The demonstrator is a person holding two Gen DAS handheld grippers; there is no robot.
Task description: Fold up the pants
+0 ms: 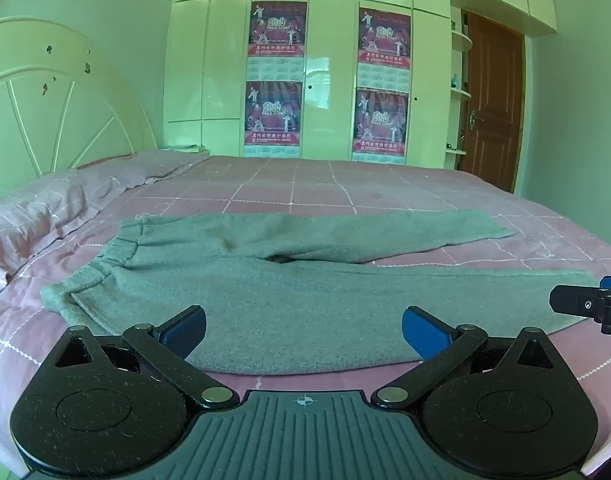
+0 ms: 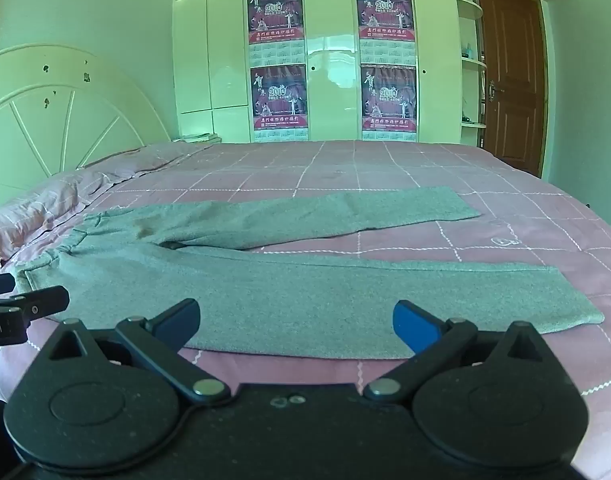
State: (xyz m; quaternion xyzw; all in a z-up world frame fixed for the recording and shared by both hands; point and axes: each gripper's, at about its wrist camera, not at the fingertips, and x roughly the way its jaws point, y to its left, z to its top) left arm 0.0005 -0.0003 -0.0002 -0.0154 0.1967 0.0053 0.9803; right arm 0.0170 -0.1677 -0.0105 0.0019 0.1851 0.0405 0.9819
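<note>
Grey pants (image 1: 289, 292) lie flat on the pink checked bed (image 1: 305, 192), waistband to the left, both legs stretched to the right and spread apart. My left gripper (image 1: 303, 330) hovers open over the near leg close to the waist, nothing between its blue pads. In the right wrist view the same pants (image 2: 305, 292) lie ahead. My right gripper (image 2: 295, 326) is open above the near leg's front edge, further toward the cuff. Each gripper shows at the edge of the other's view: the right gripper (image 1: 593, 304) and the left gripper (image 2: 21, 304).
A pink pillow (image 1: 37, 216) lies at the left by the white headboard (image 1: 45, 112). Behind the bed (image 2: 385, 168) stands a white wardrobe (image 1: 333, 60) with posters, and a brown door (image 1: 493, 108) at the right. Bare bedcover stretches beyond the far leg.
</note>
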